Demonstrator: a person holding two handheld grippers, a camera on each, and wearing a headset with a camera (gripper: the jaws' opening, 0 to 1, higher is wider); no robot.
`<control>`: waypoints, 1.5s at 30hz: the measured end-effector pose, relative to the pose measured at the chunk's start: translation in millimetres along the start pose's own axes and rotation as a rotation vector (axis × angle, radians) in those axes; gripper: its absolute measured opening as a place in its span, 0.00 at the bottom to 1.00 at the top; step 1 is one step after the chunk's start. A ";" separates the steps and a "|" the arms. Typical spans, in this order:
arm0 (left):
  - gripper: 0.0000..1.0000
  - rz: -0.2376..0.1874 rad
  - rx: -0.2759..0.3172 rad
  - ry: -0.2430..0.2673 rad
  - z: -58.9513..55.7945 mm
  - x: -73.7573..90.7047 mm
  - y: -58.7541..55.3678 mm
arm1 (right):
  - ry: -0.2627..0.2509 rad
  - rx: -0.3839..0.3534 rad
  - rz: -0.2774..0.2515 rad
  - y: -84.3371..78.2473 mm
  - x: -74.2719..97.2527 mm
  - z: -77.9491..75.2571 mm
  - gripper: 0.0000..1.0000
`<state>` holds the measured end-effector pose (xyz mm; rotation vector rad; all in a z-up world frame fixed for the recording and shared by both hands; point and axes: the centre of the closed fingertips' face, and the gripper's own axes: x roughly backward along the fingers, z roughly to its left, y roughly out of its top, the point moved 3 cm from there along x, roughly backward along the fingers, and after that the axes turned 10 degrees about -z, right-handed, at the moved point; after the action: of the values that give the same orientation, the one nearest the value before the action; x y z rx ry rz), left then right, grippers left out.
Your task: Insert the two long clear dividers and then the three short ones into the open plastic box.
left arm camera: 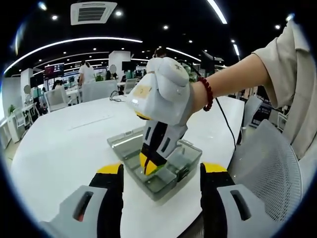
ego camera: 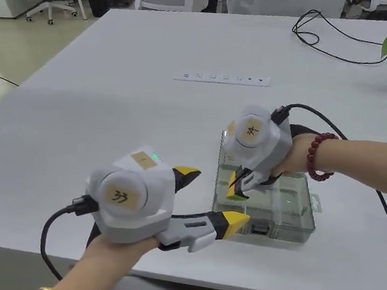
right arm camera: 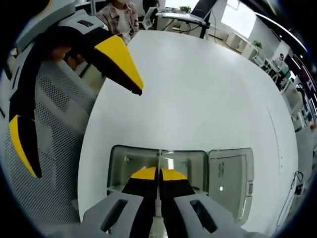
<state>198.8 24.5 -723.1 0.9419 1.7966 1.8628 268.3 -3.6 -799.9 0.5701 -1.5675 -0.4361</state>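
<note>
The main risk, as I judged it, was that the divider point(right arm camera: 159, 154) would miss its slots. It was a thin clear sheet seen edge-on, pinched between the closed jaws of the right gripper point(right arm camera: 158, 171). A small tilt of the hand could have set one end against the wall of the box point(ego camera: 279, 230) instead of into a groove, leaving it jammed crooked or bowed. Pressing down then might have flexed the sheet out of the jaws, or pushed the light box across the smooth white table point(ego camera: 110, 91), since nothing steadied it. The left gripper point(ego camera: 214, 196) hung just beside the box's near corner with its jaws spread wide and nothing between them, and it appeared clear of the box. The clear plastic also made the grooves hard to read, which could have led to a wrong slot. The box sat near the table's front edge, open, with its lid point(right arm camera: 230, 173) folded flat to one side. The right gripper's yellow tips were down inside the box over its middle, and the divider ran across it from them. I could not tell whether another divider already stood in the box, because the walls and any inserts were equally transparent.
</note>
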 end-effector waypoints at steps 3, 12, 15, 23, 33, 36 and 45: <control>0.62 0.005 -0.003 -0.001 -0.7 -0.2 -0.7 | 0.003 -0.001 0.033 0.5 -1.3 -0.2 0.02; 0.63 0.005 -0.019 0.003 -0.9 -0.2 -0.4 | -0.004 -0.021 0.036 -2.0 -2.0 -0.5 0.03; 0.63 0.002 -0.024 0.005 -1.1 -0.1 0.2 | -0.014 0.009 0.035 -2.2 -1.8 0.6 0.03; 0.64 -0.001 -0.001 -0.010 -2.6 -1.0 0.8 | -0.031 -0.031 0.003 -2.3 4.1 0.9 0.09; 0.69 -0.014 0.047 -0.016 -0.7 0.7 3.3 | -0.041 -0.087 -0.063 1.6 20.4 4.5 0.23; 0.71 -0.013 0.047 -0.019 -1.3 1.5 4.2 | -0.045 -0.086 -0.067 0.2 25.8 5.4 0.26; 0.81 0.000 0.043 -0.028 -2.9 1.2 3.5 | -0.053 -0.119 -0.102 -4.9 46.9 10.3 0.33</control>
<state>196.6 22.8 -719.3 0.9780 1.8268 1.8091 257.3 -36.1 -766.0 0.5519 -1.5558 -0.6219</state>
